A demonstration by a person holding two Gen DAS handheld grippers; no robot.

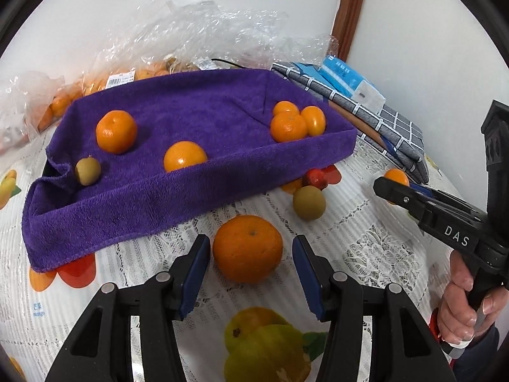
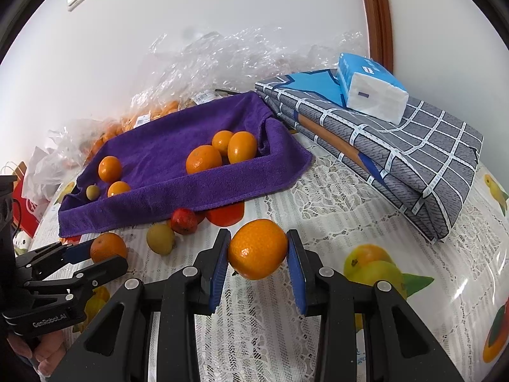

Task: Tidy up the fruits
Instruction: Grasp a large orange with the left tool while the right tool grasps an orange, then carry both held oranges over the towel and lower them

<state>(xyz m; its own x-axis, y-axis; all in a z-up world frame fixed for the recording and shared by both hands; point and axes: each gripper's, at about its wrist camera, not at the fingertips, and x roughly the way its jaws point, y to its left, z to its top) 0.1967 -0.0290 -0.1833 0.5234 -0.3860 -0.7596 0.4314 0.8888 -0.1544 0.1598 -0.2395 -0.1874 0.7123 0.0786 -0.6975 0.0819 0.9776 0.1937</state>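
A purple towel-lined tray (image 1: pixel 191 191) holds several oranges and one small green-brown fruit (image 1: pixel 87 171). In front of it, on the lace tablecloth, lies a big orange (image 1: pixel 248 248). My left gripper (image 1: pixel 251 245) stands open around it, with a thin gap at each blue pad. My right gripper (image 2: pixel 257 248) is shut on another orange (image 2: pixel 257 248), which hangs a little above the cloth. It also shows from the side as the right gripper (image 1: pixel 391 187), at the right of the left wrist view. A green-brown fruit (image 1: pixel 308 202) and a red fruit (image 1: pixel 316 178) lie by the tray's front.
Clear plastic bags (image 1: pixel 127 76) with more oranges lie behind the tray against the white wall. A folded grey checked cloth (image 2: pixel 397 159) with a tissue pack (image 2: pixel 372 89) on it sits to the right. The tablecloth carries printed fruit pictures. A hand (image 1: pixel 467 305) holds the right gripper's handle.
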